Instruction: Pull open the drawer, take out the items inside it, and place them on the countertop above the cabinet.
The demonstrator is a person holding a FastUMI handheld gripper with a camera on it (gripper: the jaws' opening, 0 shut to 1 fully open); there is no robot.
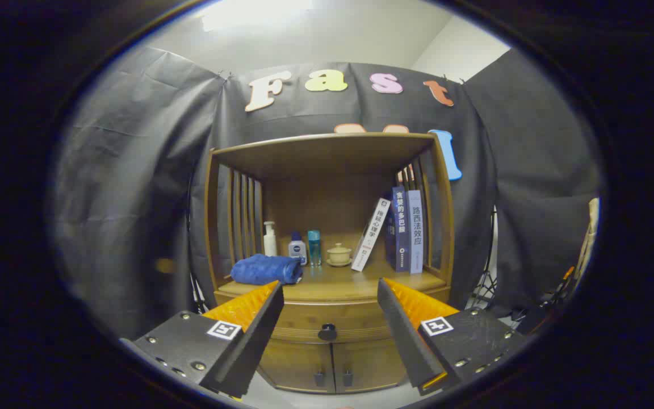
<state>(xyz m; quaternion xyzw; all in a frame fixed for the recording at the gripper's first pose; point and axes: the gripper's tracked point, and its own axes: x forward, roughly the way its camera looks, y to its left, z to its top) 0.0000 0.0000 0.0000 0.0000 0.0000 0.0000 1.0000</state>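
Note:
A wooden cabinet stands ahead against the booth wall. Its drawer is closed, with a dark round knob at its middle. My gripper is open, held some way in front of the drawer with nothing between the fingers. The knob shows in the gap between the fingers, a little below the fingertips. The countertop lies just above the drawer, under the shelf roof. What the drawer holds is hidden.
On the countertop lie a rolled blue towel, a white pump bottle, two small bottles, a lidded cup and several books. Two lower doors with small handles sit under the drawer.

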